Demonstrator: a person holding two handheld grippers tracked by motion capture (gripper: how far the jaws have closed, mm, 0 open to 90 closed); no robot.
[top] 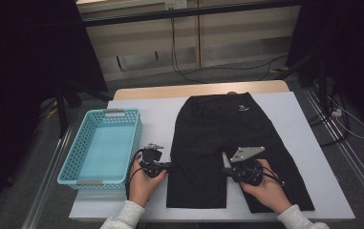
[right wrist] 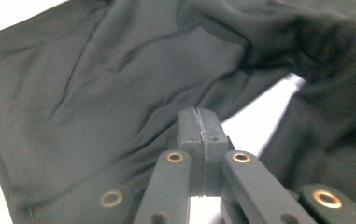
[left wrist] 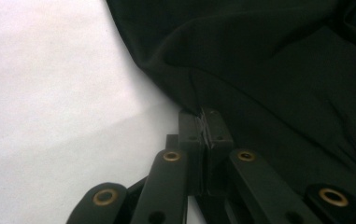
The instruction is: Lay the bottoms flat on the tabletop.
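A pair of black shorts (top: 218, 124) lies flat on the white table cover (top: 155, 109), waistband far, legs toward me. My left gripper (top: 169, 166) points right at the outer edge of the left leg. In the left gripper view its pads are pressed together (left wrist: 205, 122) on the hem of the shorts (left wrist: 269, 70). My right gripper (top: 225, 171) points left at the inner edge of that same leg, beside the gap between the legs. In the right gripper view its pads meet (right wrist: 200, 122) on the edge of the dark fabric (right wrist: 119, 84), and white cover shows to their right.
A light blue plastic basket (top: 135, 133) with nothing in it stands on the table's left side, just left of my left hand. Black cables lie on the floor beyond the table, and dark stands flank it on both sides.
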